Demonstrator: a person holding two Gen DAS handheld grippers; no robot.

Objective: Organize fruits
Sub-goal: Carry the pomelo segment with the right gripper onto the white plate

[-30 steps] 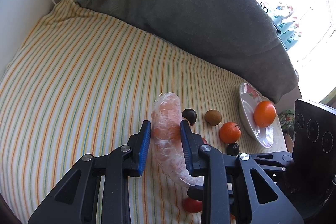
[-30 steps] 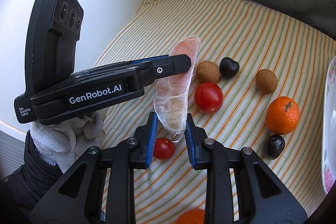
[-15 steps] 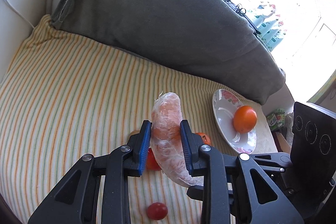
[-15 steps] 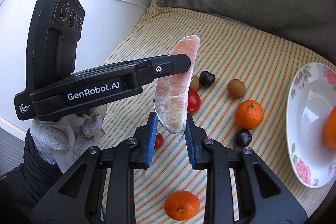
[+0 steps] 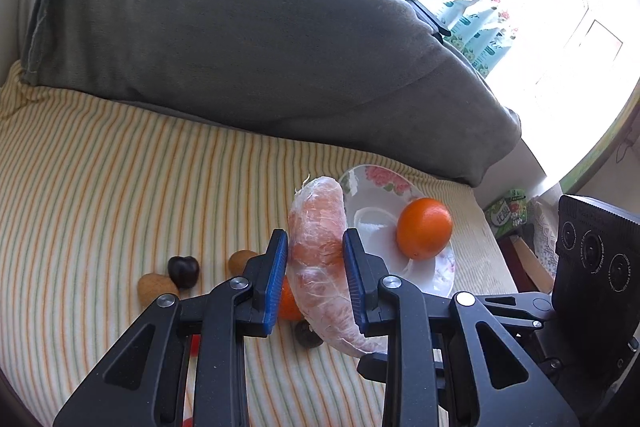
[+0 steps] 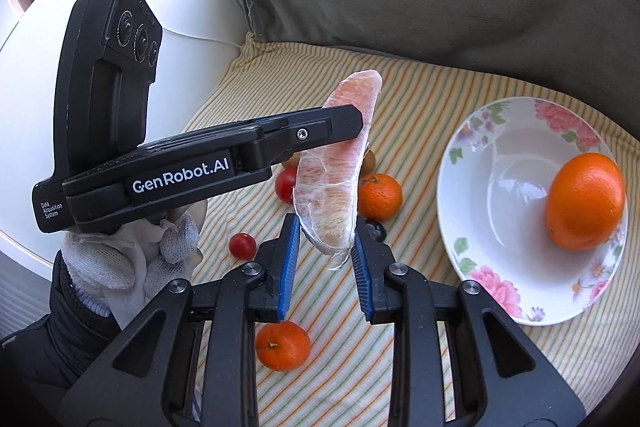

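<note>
Plenty of free striped cloth [image 5: 120, 195] on the left side; the far edge is walled off by a big grey cushion [image 5: 240, 39], and on the right the floral plate [image 6: 472, 195] sits close to the cloth's edge. Loose fruit is scattered below me: a mandarin [image 6: 379, 196], another mandarin [image 6: 283, 345], a cherry tomato [image 6: 242, 246] and a bigger tomato [image 6: 286, 185].

Both my tongs point down at a slant. The gloved hand [image 6: 132, 267] comes in from the left with the left tongs [image 5: 316, 277], and the right tongs [image 6: 325, 267] are underneath.

The pomelo segment [image 6: 340, 163] hangs in the air above the cloth, just left of the plate: left tongs clamped on its middle, right tongs clamped on its lower tip. It's pale pink with white membrane. An orange [image 6: 585, 201] is already on the plate.
</note>
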